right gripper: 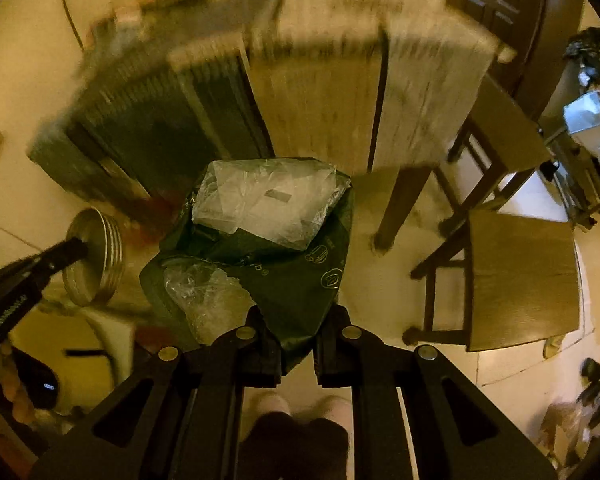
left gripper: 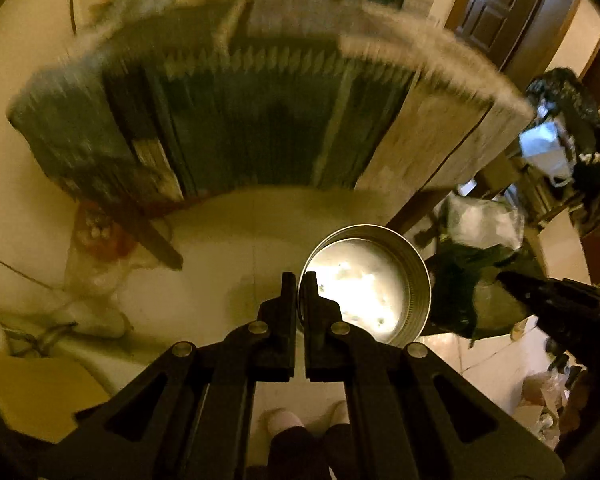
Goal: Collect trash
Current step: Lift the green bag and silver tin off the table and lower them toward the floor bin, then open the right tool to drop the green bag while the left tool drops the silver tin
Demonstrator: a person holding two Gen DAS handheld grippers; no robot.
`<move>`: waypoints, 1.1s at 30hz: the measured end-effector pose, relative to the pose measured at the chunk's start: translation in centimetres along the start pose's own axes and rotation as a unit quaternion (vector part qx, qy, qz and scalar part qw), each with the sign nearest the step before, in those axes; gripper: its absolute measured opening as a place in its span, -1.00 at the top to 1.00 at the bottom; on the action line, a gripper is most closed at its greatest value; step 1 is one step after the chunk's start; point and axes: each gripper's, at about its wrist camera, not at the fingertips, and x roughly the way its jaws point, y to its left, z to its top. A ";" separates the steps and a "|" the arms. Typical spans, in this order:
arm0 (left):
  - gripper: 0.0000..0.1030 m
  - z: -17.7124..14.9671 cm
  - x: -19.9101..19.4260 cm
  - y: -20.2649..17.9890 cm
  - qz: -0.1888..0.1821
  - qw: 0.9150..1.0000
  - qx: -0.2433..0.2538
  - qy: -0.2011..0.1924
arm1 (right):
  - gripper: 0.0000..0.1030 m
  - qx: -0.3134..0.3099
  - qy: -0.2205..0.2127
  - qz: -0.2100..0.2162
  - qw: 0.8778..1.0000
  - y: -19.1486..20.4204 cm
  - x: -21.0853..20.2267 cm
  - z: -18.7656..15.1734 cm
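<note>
A round metal tin [left gripper: 364, 284], shallow and empty, hangs above the floor. My left gripper [left gripper: 299, 280] is shut on its rim, one finger inside and one outside. The right wrist view shows the same tin [right gripper: 100, 256] at the left, with the left gripper [right gripper: 76, 250] on it. My right gripper [right gripper: 298, 312] is shut on the edge of a dark green bag [right gripper: 296, 272]. Crumpled clear plastic [right gripper: 268, 200] fills the bag's mouth. In the left wrist view the bag [left gripper: 460, 280] hangs right of the tin, below the right gripper [left gripper: 508, 280].
A table with a patterned cloth [left gripper: 240, 120] stands ahead, blurred, with a red bag [left gripper: 100, 236] beneath it. A wooden chair [right gripper: 520, 276] and a table leg [right gripper: 400, 204] are at the right. The person's feet [right gripper: 296, 404] stand on the tiled floor below.
</note>
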 end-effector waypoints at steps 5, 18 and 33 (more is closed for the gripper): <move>0.97 -3.4 9.3 1.0 0.007 0.999 -0.022 0.039 | 0.80 -0.016 0.054 -0.011 0.998 -1.2 10.4 -2.2; 0.97 -9.0 26.7 5.2 0.027 0.994 -0.039 0.098 | 0.78 -0.008 0.126 0.006 0.992 -3.9 32.4 -5.5; 0.97 -10.0 34.8 2.6 0.005 0.988 -0.042 0.150 | 0.31 -0.005 0.180 0.040 0.983 -4.8 36.7 -7.6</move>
